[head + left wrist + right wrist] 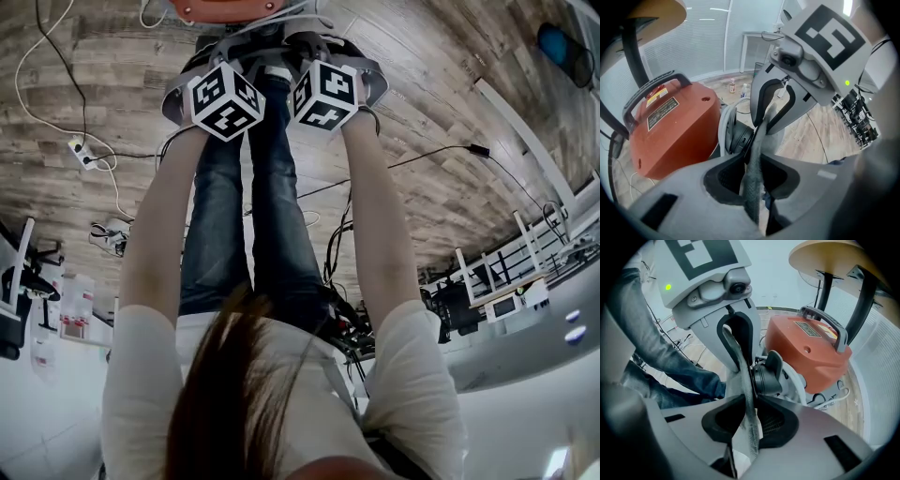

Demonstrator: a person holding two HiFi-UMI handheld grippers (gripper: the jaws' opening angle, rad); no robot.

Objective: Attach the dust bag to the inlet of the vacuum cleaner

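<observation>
1. Dust bag (754,187): grey, coarse-woven cloth, limp. I see it edge-on as a thin upright strip. It is stretched between my two tools, directly in front of the vacuum's inlet, with the cloth just beside the inlet's collar. I cannot tell whether it is seated on the collar.
2. Inlet (766,376): round, black, matte plastic collar with a raised tab, standing out from the side of the machine.
3. Vacuum cleaner (670,136): rounded orange-red shell of smooth plastic, standing on the floor. A black arched carry handle (825,322) runs over the top. A dark rectangular label (661,112) with pale print sits under the handle.
4. Left gripper (752,161): grey moulded jaws with dark, grid-textured pads. The jaws are clamped on the cloth's edge, which runs straight through between the pads.
5. Right gripper (751,401): same build and finish. It pinches the same strip of cloth from the opposite side. Both tools point steeply down and sit close together.
6. Marker cube (225,98): white faces with black square patterns, on the left tool. Its twin (326,94) rides on the right tool.
7. Floor (450,141): grey-brown wood-grain planks. A thin white cable (56,103) loops across it.
8. Table (825,254): pale, round wooden top on black legs, just behind and above the machine.
</observation>
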